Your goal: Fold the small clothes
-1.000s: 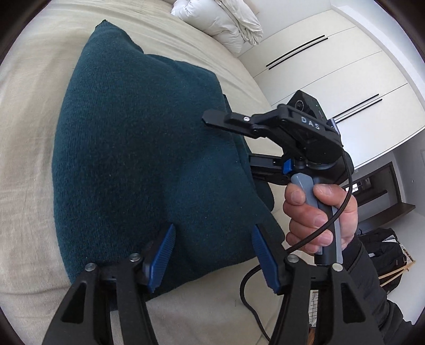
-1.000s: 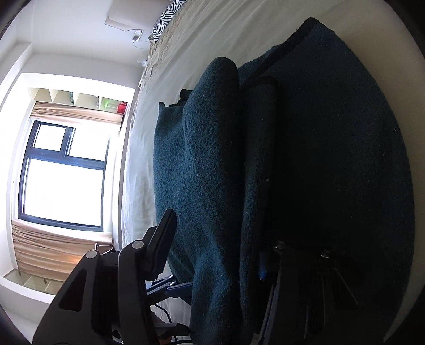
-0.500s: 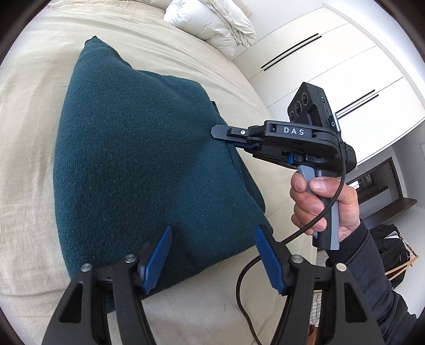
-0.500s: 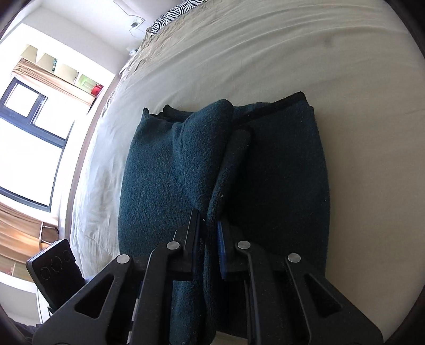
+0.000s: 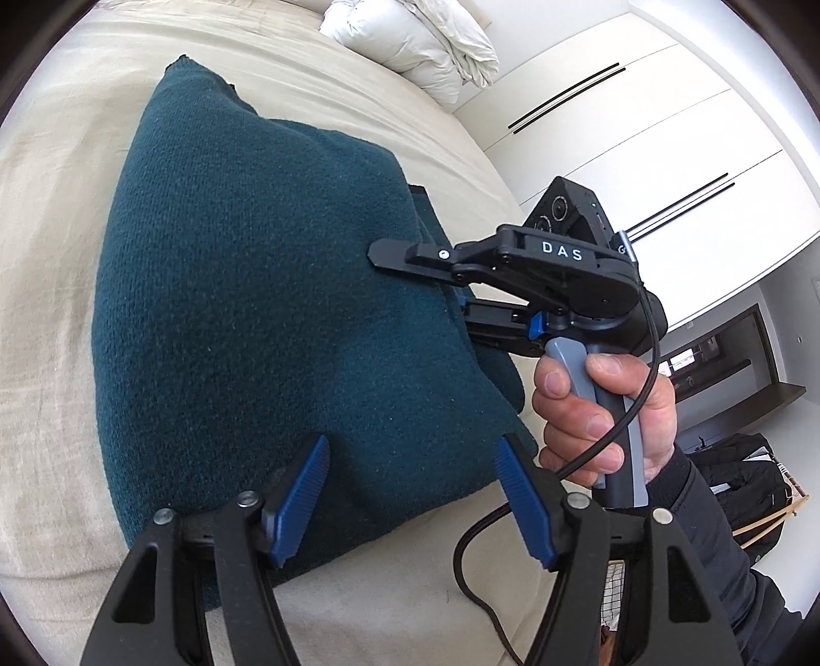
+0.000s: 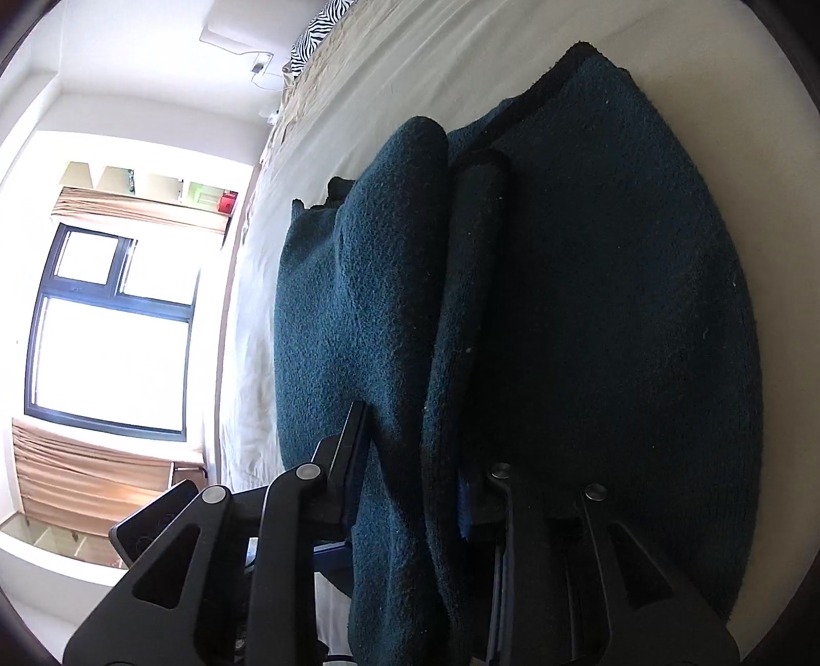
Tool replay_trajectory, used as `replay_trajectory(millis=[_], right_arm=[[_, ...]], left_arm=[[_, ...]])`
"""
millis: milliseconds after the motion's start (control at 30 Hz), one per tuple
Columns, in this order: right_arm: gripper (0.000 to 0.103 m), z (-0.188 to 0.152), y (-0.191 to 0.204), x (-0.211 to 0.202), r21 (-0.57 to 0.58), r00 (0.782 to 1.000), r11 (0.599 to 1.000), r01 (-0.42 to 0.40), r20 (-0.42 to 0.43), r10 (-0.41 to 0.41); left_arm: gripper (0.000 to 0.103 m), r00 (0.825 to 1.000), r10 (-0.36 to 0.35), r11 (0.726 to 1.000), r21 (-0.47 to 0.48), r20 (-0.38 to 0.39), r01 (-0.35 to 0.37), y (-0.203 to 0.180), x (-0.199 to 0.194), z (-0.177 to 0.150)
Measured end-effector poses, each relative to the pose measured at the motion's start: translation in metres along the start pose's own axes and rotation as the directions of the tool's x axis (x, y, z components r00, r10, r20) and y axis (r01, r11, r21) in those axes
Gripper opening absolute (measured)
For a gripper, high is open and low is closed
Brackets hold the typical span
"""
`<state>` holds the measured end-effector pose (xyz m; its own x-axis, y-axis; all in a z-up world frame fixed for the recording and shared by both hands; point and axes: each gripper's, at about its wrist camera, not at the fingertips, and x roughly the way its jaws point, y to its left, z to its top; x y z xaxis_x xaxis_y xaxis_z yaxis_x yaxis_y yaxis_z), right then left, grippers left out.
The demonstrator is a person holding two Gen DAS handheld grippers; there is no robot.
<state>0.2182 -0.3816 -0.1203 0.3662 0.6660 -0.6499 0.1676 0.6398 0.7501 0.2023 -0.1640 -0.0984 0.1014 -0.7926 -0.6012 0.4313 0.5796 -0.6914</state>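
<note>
A dark teal knitted garment [image 5: 266, 317] lies folded on the beige bed [image 5: 46, 215]. My left gripper [image 5: 410, 492] is open and empty, its blue pads above the garment's near edge. My right gripper [image 5: 415, 276] reaches in from the right, its jaws parted around the garment's folded layers. In the right wrist view the teal fabric [image 6: 400, 317] runs between the two fingers of my right gripper [image 6: 415, 461], which stand apart on either side of a thick fold. The rest of the garment [image 6: 615, 307] lies flat to the right.
White pillows [image 5: 415, 41] sit at the head of the bed. White wardrobe doors [image 5: 640, 128] stand to the right. A black bag [image 5: 738, 476] is on the floor. A window [image 6: 107, 333] and a zebra-print pillow [image 6: 318, 25] show in the right wrist view.
My right gripper was shut on the fold half a second ago; its jaws now stand apart around it. The right gripper has also rolled onto its side again. The left gripper stays open.
</note>
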Motion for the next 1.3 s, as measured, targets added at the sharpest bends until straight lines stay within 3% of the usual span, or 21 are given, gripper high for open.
replay_trajectory(millis=[67, 133, 300, 433, 533, 633, 767, 933, 1033, 1167, 1300], right_arm=[[0.017, -0.004, 0.007, -0.005, -0.027, 0.998, 0.998, 0.057, 0.015, -0.057], [0.013, -0.001, 0.024, 0.001, -0.054, 0.993, 0.992, 0.113, 0.031, -0.111], [0.011, 0.008, 0.067, -0.01, -0.165, 0.979, 0.966, 0.199, 0.073, -0.189], [0.011, 0.02, 0.079, -0.033, -0.18, 0.976, 0.963, 0.199, 0.12, -0.179], [0.011, 0.024, 0.061, -0.048, -0.141, 0.982, 0.976, 0.164, 0.116, -0.148], [0.011, 0.02, 0.021, -0.046, -0.061, 0.972, 0.972, 0.225, 0.085, -0.219], [0.011, 0.008, -0.011, -0.055, 0.01, 0.984, 0.992, 0.126, 0.129, -0.127], [0.011, 0.007, 0.009, -0.068, -0.017, 0.976, 0.99, 0.136, 0.171, -0.132], [0.011, 0.017, 0.01, -0.074, -0.012, 0.975, 0.986, 0.168, 0.153, -0.164], [0.011, 0.006, -0.015, -0.07, 0.033, 0.98, 0.993, 0.11, 0.166, -0.114], [0.015, -0.007, -0.015, -0.082, 0.054, 0.981, 0.995, 0.079, 0.176, -0.087]], left_arm=[[0.07, 1.0, -0.005, 1.0, -0.004, 0.002, 0.005, 0.001, -0.002, 0.0], [0.07, 1.0, -0.008, 1.0, -0.013, 0.0, 0.008, -0.001, 0.0, 0.001], [0.07, 1.0, -0.003, 1.0, 0.0, 0.002, 0.003, -0.013, 0.004, 0.011], [0.071, 1.0, -0.006, 1.0, 0.025, 0.009, 0.006, -0.026, 0.006, 0.019], [0.071, 1.0, -0.006, 0.999, 0.041, 0.005, 0.005, -0.033, 0.012, 0.02], [0.071, 1.0, 0.005, 0.999, 0.039, -0.016, -0.004, -0.031, 0.021, 0.017], [0.071, 0.999, 0.018, 0.998, 0.059, -0.03, -0.016, -0.033, 0.025, 0.01], [0.071, 1.0, 0.01, 0.999, 0.052, -0.021, -0.009, -0.03, 0.019, 0.014], [0.071, 0.999, 0.02, 0.998, 0.056, -0.025, -0.018, -0.028, 0.02, 0.011], [0.071, 0.998, 0.047, 0.996, 0.078, -0.031, -0.045, -0.03, 0.025, 0.007], [0.071, 0.999, 0.039, 0.996, 0.077, -0.03, -0.036, -0.025, 0.02, 0.007]])
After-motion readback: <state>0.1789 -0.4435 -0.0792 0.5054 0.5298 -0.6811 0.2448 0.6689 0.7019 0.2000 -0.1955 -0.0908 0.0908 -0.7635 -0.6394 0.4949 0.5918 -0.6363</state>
